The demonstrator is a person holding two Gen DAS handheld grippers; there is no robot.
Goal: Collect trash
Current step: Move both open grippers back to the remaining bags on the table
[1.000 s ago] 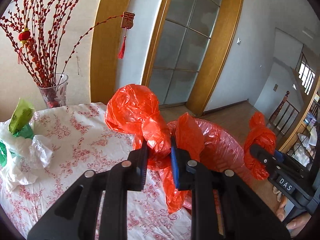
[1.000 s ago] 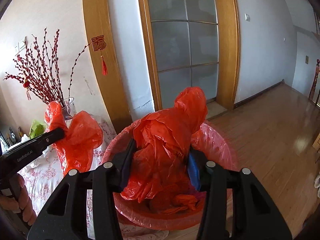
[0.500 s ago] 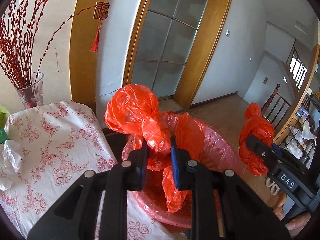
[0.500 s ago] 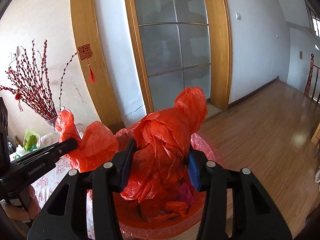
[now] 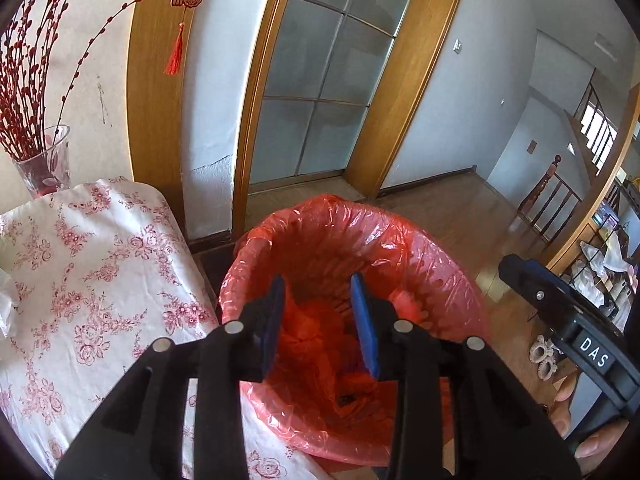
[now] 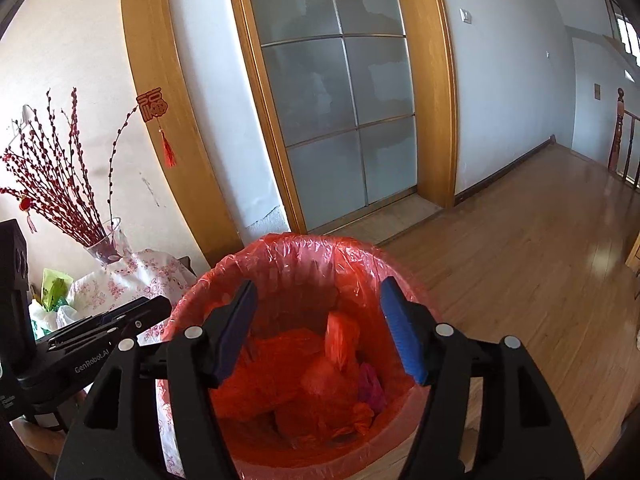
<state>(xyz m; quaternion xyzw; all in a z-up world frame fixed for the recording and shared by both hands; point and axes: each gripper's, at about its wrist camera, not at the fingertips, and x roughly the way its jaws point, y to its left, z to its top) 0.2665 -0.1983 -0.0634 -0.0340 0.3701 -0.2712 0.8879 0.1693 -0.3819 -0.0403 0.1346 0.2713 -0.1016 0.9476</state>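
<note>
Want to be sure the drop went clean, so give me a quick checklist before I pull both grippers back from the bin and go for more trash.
1. Left gripper jaws empty, just opened: ok.
2. Right gripper jaws empty, just opened: ok.
3. Red bags inside the lined bin: ok.
4. Liner over the visible rim: ok.
5. More trash on the floral table, green and white bags: ok.
6. Bin stable: cannot tell.

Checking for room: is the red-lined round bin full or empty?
Partly full: crumpled red plastic bags lie well below the red-lined round bin's rim.
</note>
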